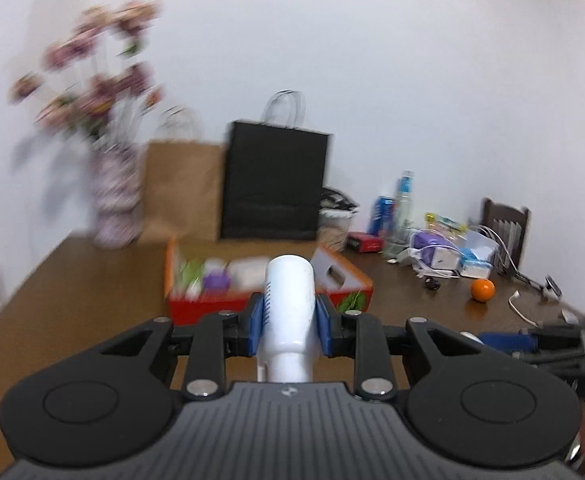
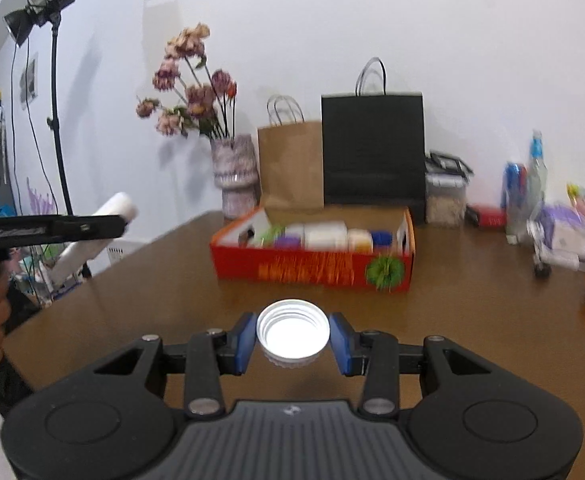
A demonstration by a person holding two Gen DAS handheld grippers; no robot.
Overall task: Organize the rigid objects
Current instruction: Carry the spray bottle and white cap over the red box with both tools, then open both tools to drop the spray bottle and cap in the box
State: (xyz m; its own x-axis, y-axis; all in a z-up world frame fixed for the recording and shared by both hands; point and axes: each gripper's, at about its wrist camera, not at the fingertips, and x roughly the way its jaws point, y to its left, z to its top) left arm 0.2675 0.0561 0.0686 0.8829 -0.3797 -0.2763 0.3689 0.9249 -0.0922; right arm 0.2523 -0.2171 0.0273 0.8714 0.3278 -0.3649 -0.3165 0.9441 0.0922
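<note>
A: Report the left gripper (image 1: 288, 322).

B: Blue pads clamp a white cylindrical plastic bottle (image 1: 290, 304) at lower centre of the left wrist view. The bottle's narrow neck points toward the camera; its flat base points away. In the right wrist view the same bottle (image 2: 114, 210) shows at the left edge, raised off the brown wooden worktop (image 2: 172, 280).

A: Report the right gripper (image 2: 292, 338).

B: It holds a white ribbed plastic screw cap (image 2: 292, 334) at lower centre, open side toward the camera with the inner thread visible. Whether both pads touch the cap is unclear; a slight gap seems to show on the right.

A: Middle ground?

B: A red and orange open cardboard box (image 2: 312, 266) sits on the worktop at centre frame and contains several small containers, blurred. A round orange fruit (image 1: 482, 290) lies on the worktop to the right, well apart from the box.

A: Far side?

B: Against the white wall stand a patterned vase of pink flowers (image 2: 234, 176), a brown paper bag (image 2: 290, 164) and a black paper bag (image 2: 373, 148), left to right.
</note>
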